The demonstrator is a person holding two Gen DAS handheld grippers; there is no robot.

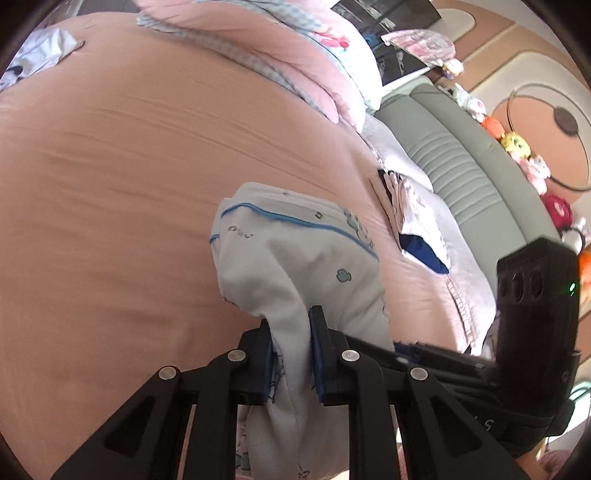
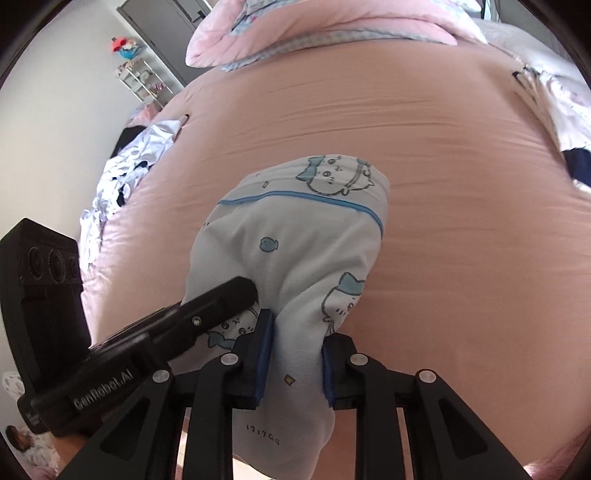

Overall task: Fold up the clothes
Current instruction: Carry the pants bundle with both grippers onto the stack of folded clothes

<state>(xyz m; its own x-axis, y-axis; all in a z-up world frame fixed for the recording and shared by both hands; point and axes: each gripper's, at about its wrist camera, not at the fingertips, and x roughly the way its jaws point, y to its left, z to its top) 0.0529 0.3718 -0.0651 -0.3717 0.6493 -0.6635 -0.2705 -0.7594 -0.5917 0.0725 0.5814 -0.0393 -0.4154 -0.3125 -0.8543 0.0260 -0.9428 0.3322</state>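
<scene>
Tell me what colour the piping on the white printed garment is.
Blue piping, clearest in the right wrist view.

Setting: bedroom in a home. Evidence: wide bed under a peach-pink sheet (image 1: 122,155); pink quilt (image 2: 314,26) with checked lining bunched at its far end. Grey-green padded headboard (image 1: 454,147) along one side, with a row of small plush toys (image 1: 517,147) on its top. Loose clothes heaped at the bed edge (image 2: 122,170). White wire shelf rack (image 2: 144,83) against a pale wall, beside a grey wardrobe (image 2: 162,22). Daylight throughout.
</scene>
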